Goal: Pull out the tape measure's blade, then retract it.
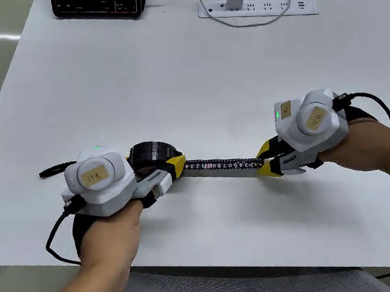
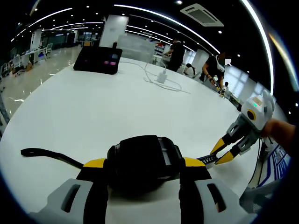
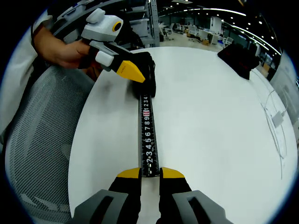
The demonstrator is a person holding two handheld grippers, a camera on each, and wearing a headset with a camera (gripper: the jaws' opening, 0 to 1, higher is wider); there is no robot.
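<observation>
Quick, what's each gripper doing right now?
Left gripper: shut on the tape measure.
Right gripper: shut on the blade, at its end.

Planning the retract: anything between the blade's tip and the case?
Nothing visible. The blade runs straight over bare table from the right gripper, shut on its tip, to the case clamped in the left gripper.

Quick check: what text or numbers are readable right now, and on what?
"2 3 4 5 6 7 8 9": blade, between tape measure case and right gripper.
Tan stickers on left gripper and right gripper: handwriting too blurred to read.
Tablet screen: too small to read.
</observation>
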